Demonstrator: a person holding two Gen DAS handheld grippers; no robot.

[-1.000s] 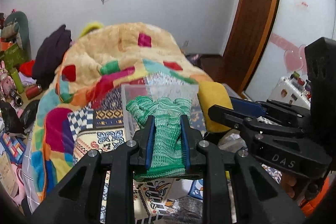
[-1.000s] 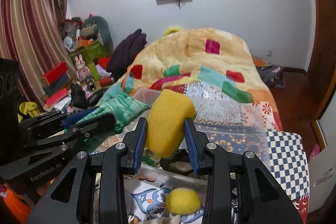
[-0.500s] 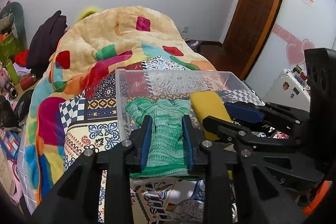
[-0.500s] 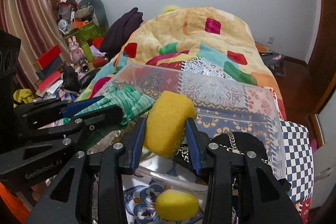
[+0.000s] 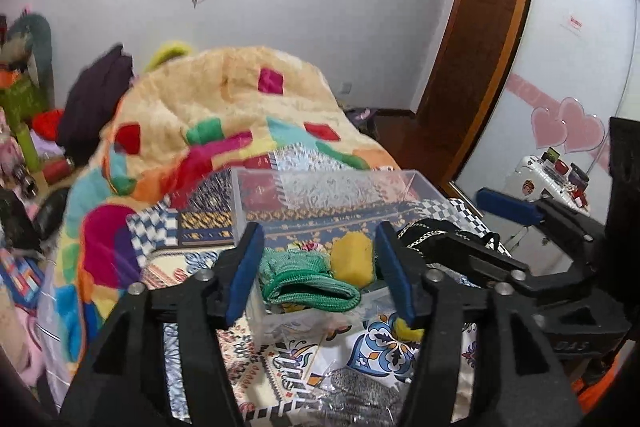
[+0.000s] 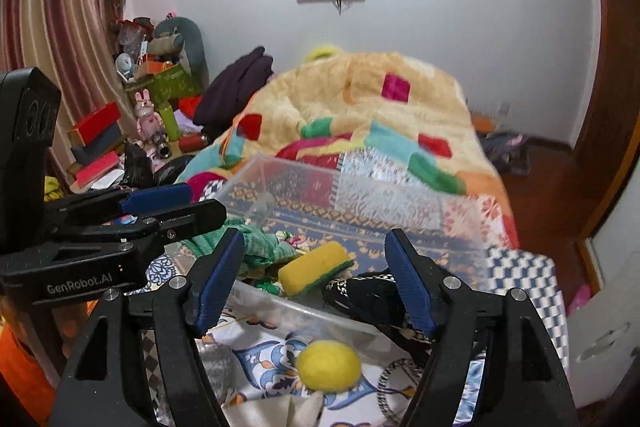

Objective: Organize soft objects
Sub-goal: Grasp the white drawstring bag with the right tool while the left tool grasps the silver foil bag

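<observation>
A clear plastic box (image 5: 332,183) (image 6: 360,195) sits on the patterned bedspread. Inside it lie a green knitted cloth (image 5: 308,283) (image 6: 256,247), a yellow sponge (image 5: 354,259) (image 6: 316,267) with a green underside, and a black bag with a chain strap (image 6: 372,291) (image 5: 432,235). My left gripper (image 5: 320,273) is open and empty, just above the green cloth. My right gripper (image 6: 316,283) is open and empty, above the sponge. A yellow ball (image 6: 330,365) lies on the bedspread outside the box's near wall.
A heaped patchwork blanket (image 5: 224,115) (image 6: 360,115) rises behind the box. A grey knitted item (image 5: 360,395) (image 6: 216,359) lies in front of the box. Clutter of toys and boxes (image 6: 140,115) stands at the left; a wooden door (image 5: 472,67) at the right.
Both grippers have opened. The green cloth has dropped from the left gripper and the yellow sponge from the right gripper; both now lie in the box.
</observation>
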